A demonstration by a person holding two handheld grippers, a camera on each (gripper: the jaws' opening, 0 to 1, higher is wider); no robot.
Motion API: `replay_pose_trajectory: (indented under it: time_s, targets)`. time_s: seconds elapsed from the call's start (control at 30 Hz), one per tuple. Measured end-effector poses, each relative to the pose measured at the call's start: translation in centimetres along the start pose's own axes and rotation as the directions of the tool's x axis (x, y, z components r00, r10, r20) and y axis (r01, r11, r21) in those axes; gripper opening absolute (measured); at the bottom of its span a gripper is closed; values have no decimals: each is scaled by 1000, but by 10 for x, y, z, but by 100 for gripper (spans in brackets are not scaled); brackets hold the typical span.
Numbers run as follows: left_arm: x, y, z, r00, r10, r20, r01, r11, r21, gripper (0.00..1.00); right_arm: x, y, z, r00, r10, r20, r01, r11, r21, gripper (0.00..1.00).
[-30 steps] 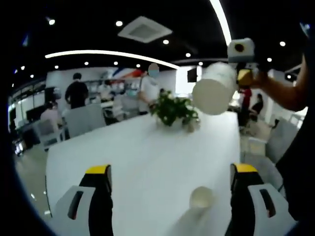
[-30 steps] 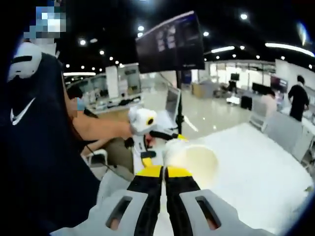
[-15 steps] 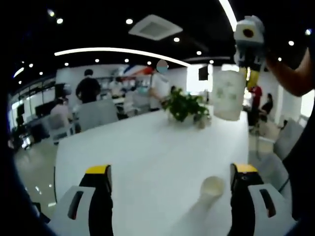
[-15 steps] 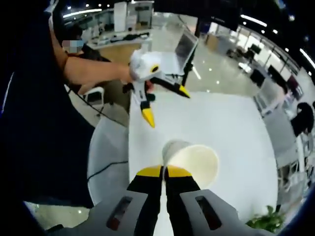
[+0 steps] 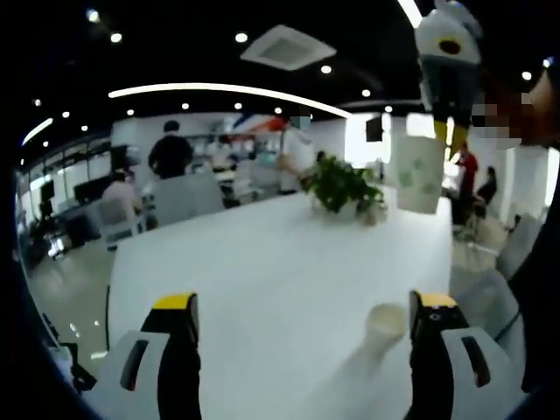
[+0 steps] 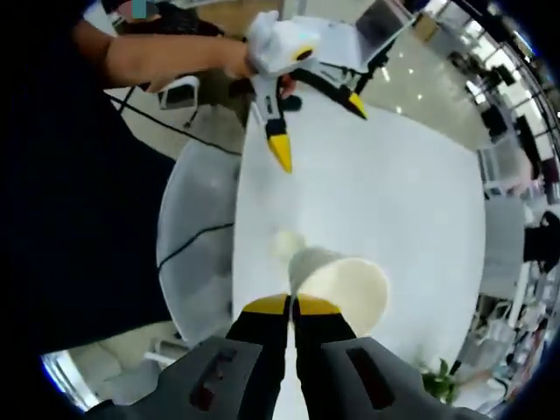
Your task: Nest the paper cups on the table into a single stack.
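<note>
Paper cup (image 6: pixel 343 287) pinched in right gripper (image 6: pixel 291 304) fingers, aloft | left gripper (image 5: pixel 302 306) fingers wide | second cup (image 5: pixel 386 320) on table (image 5: pixel 262 280)

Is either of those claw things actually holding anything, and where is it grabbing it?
The right gripper pinches a paper cup by its rim; the left gripper is open, holding nothing.

Bright ceiling lights (image 5: pixel 219 87), glaring white table (image 5: pixel 280 262), soft fisheye blur.
</note>
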State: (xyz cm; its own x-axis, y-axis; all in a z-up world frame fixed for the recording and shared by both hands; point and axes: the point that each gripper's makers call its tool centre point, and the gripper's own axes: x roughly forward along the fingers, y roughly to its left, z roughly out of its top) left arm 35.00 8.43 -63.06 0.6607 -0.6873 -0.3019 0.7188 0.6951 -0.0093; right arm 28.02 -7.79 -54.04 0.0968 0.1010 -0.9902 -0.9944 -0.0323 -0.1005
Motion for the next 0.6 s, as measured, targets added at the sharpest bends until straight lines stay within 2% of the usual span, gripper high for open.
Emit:
replay_pose_trajectory:
  time_s: [0.13,0.5,0.6]
  targets:
    - [-3,3,-6,1000,5,-24,-4,1000,20,98,2,-1,3,1000,-2,-2,2,1000,15,0]
    - [-4,7,-7,1000,12,-11,-12,1000,19,98,13,1,-1,1000,10,-11,-10,999,52,0]
    - [-3,8,-6,1000,20,-2,-20,1000,6,98,17,2,1,1000,24,5,-24,998,63,0]
